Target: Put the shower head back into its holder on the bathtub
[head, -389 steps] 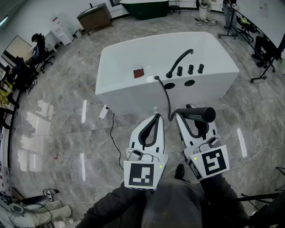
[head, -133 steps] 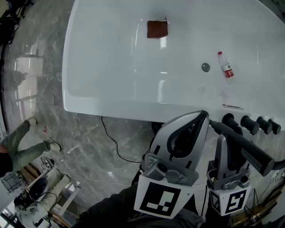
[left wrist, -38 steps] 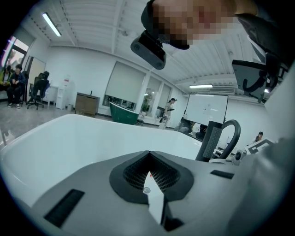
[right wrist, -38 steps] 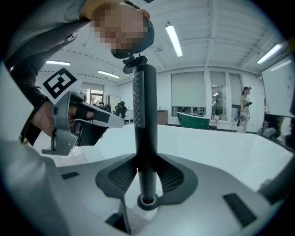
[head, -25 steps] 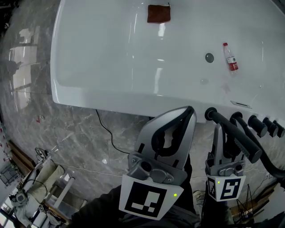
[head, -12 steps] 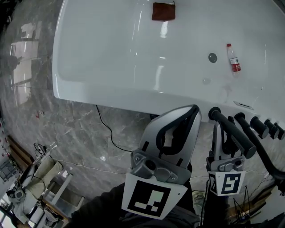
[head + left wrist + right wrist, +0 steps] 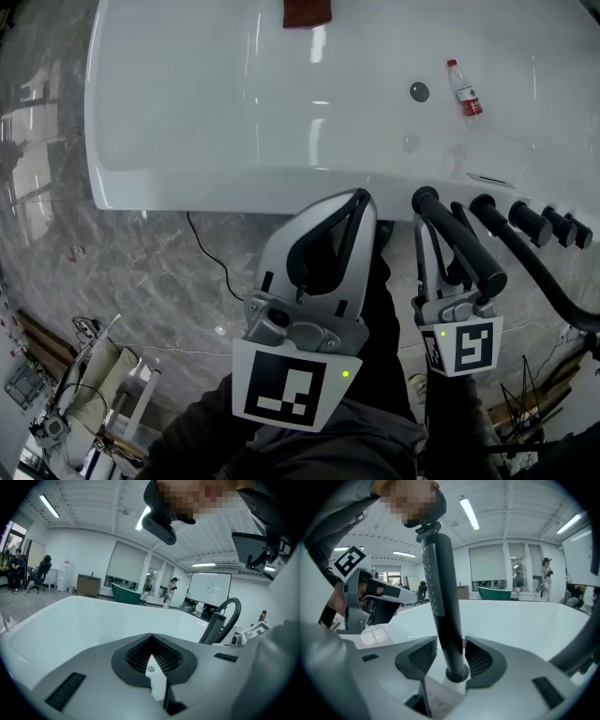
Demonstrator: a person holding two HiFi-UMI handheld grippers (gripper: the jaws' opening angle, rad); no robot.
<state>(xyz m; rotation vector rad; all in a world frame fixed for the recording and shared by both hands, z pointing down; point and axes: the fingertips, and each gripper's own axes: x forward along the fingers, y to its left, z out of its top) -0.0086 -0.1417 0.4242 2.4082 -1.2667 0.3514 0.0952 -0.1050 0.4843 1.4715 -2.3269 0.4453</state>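
**White bathtub, black shower head gripped at its near edge**

White acrylic bathtub (image 7: 187, 178) filled the top of the head view, above a grey marble floor (image 7: 84, 281). At left, the left gripper (image 7: 360, 199) had its jaws pressed together on nothing. It hung just short of the tub's near wall, probably kept aside so the other hand could work.

To its right, the right gripper (image 7: 439, 230) pinched the black shower head (image 7: 461, 246) across its wand. The wand's far end reached the tub's edge. Gripping it partway along likely gave control for aiming one end into a holder. Its black hose (image 7: 553, 302) curved off to the right, and a row of black tap knobs (image 7: 530, 223) stood on the deck nearby. The holder itself could not be picked out, so the shower head seemed not yet seated.

Only the head view showed the tub's inside: a brown cloth (image 7: 307, 11), a drain (image 7: 419, 91) and a plastic bottle (image 7: 462, 89). The left gripper view confirmed that gripper's closed, empty jaws. It also caught the shower head (image 7: 216, 627) from the side, with its dotted spray face showing. The right gripper view showed the wand (image 7: 440, 597) standing upright, clamped between that gripper's dark pads.
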